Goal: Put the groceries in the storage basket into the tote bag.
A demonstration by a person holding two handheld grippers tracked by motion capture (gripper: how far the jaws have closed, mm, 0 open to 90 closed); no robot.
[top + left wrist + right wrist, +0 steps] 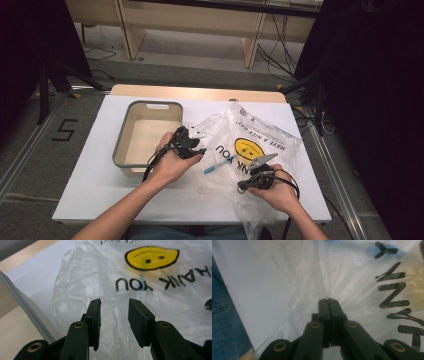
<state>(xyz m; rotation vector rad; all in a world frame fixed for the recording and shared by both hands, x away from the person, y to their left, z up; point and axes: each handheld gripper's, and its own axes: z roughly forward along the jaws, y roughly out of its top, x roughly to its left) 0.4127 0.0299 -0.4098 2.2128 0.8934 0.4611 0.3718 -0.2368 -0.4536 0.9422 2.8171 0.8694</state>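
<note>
White desk (pixel 90 185), seen from the high view, carrying a grey-rimmed basin (pixel 120 142) on its left part and a crumpled translucent plastic bag (pixel 260 137) on its right part, the bag's left edge lying just beside the basin. The bag is printed with a yellow smiley face (pixel 248 146) and black lettering; a small blue item (pixel 218 164) shows through the film near the middle, too blurred to identify. The left tongs (pixel 115 305) hover over the bag's wrinkled left portion, between the basin and the smiley face; in the left gripper view the two black jaws stand spread with crumpled film visible in the gap, the pads not pressing on it. The right tongs (pixel 328 301) sit at the bag's near right edge; in the right gripper view the jaws are pressed together, apparently pinching a fold of the film where creases converge at the tips. Judged step: the bag is being secured at two points, the right side anchored, the left grasp not yet made. The next move calls for lowering the left tongs onto a raised fold and closing them on a single layer, without dragging the loose film.
</note>
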